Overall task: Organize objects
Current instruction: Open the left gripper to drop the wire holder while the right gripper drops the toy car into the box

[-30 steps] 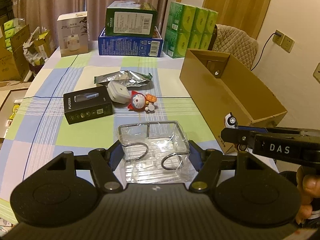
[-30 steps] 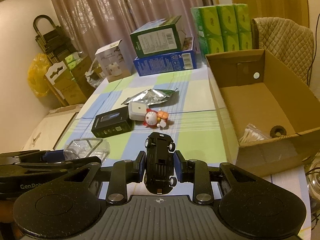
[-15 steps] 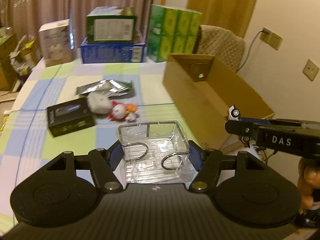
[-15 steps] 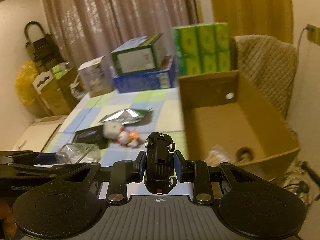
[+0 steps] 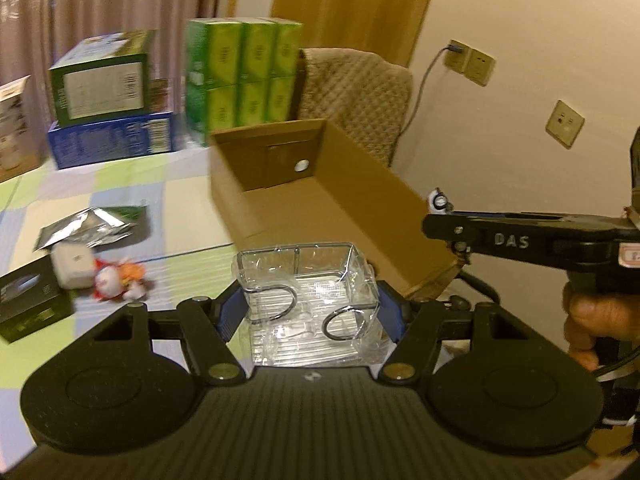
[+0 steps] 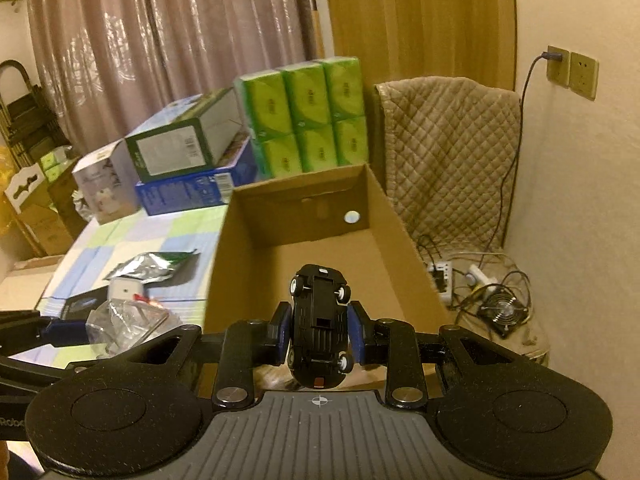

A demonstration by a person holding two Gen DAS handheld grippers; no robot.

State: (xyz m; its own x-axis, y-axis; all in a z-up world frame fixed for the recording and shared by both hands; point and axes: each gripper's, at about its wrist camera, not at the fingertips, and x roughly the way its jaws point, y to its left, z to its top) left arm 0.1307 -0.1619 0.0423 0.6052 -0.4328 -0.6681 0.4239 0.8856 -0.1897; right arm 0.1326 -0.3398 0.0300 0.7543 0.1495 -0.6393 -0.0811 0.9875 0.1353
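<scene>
Right wrist: cardboard box [image 6: 384, 216] ahead.

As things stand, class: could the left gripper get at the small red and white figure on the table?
Probably not: the left gripper is full, its jaws shut on the clear plastic container, though the figure lies uncovered.

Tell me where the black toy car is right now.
The black toy car is clamped underside-up in the right gripper, held at the near end of the open cardboard box in the right wrist view.
</scene>
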